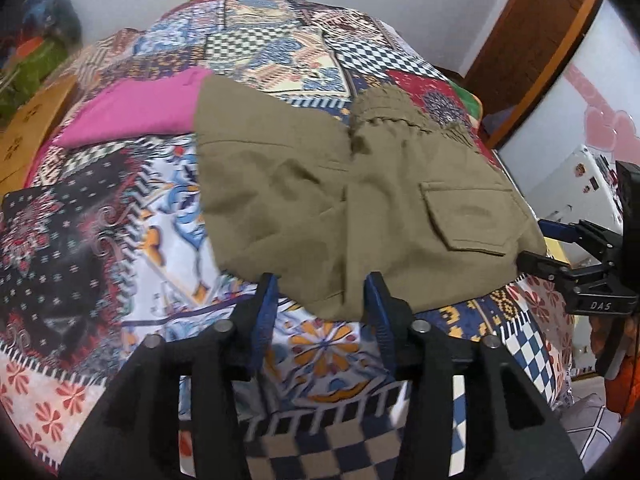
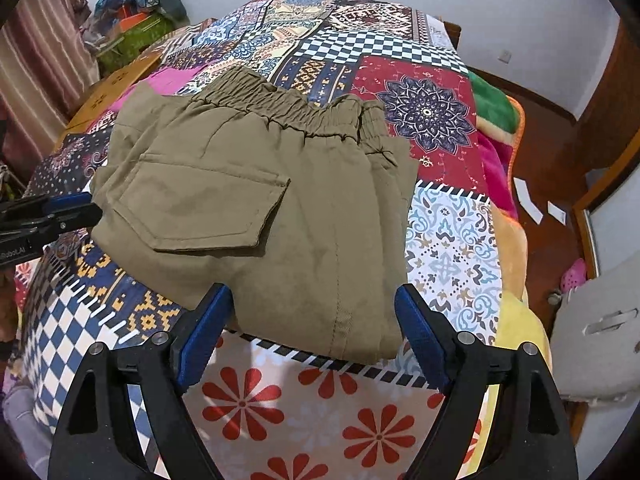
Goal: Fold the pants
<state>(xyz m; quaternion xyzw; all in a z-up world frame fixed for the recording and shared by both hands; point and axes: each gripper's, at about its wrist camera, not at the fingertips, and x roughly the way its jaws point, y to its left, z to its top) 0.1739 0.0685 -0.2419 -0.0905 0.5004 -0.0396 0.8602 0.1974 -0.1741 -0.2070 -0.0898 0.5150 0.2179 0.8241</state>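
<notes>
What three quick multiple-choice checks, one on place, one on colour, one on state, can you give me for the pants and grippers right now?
1. Where do the pants lie?
A. on the patchwork bedspread
B. on the wooden floor
C. hanging from a chair

2. What colour is the garment beyond the pants in the left wrist view?
A. white
B. pink
C. black

3. How do the right gripper and left gripper stand?
A. both shut on cloth
B. one shut, one open
C. both open, at the near edge of the pants

Answers:
1 A: patterned fabric shows all round the folded pants.
2 B: a pink garment lies on the bedspread past the pants' far corner.
3 C: each view shows a gap between the blue pads, with no cloth pinched.
</notes>
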